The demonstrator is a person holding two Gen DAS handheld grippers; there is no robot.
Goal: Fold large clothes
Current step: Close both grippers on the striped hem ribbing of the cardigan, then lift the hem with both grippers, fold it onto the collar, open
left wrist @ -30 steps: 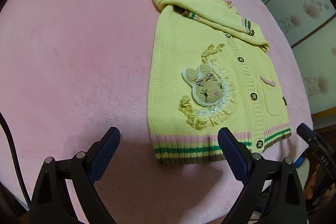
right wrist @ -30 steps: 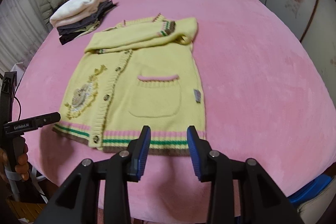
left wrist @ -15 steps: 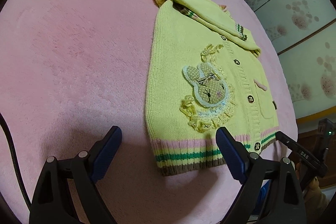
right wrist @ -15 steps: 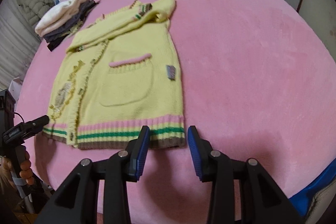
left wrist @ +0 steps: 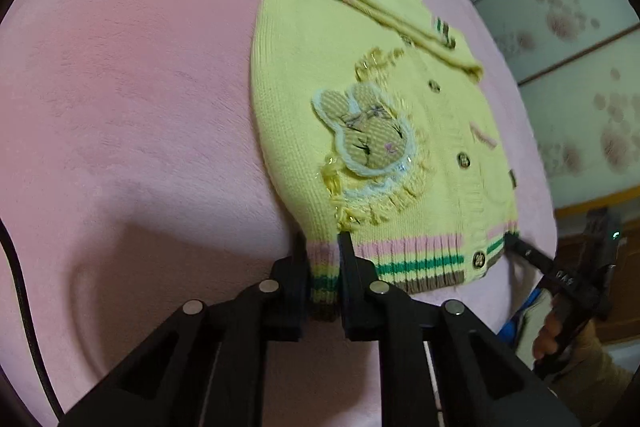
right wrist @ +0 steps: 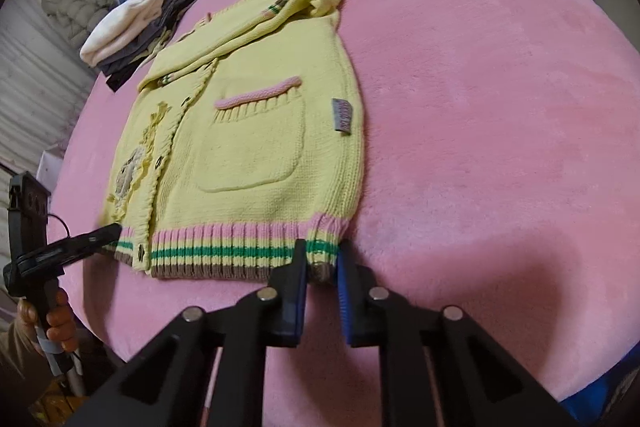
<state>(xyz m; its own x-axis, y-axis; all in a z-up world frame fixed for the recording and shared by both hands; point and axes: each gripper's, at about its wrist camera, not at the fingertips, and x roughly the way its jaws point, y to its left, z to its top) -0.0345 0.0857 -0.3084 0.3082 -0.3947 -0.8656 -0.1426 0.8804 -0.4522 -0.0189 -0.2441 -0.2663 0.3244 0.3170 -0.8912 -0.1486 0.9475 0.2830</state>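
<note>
On pink bedding (right wrist: 500, 107) we see both grippers, left (left wrist: 323, 247) and right (right wrist: 322, 251), having just closed, pinching the yellow cardigan's (right wrist: 256, 147) striped hem.

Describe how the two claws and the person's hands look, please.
Each claw, left and right, has two black fingers with blue pads, on black triangular linkages with silver round pins. A black cable runs past the left one. From outside, each shows a black handle with small white lettering. A tan sleeve covers one wrist.

One yellow cardigan (right wrist: 256, 147), one stack of folded clothes (right wrist: 140, 31), two claws, one pink bed (right wrist: 500, 107).
</note>
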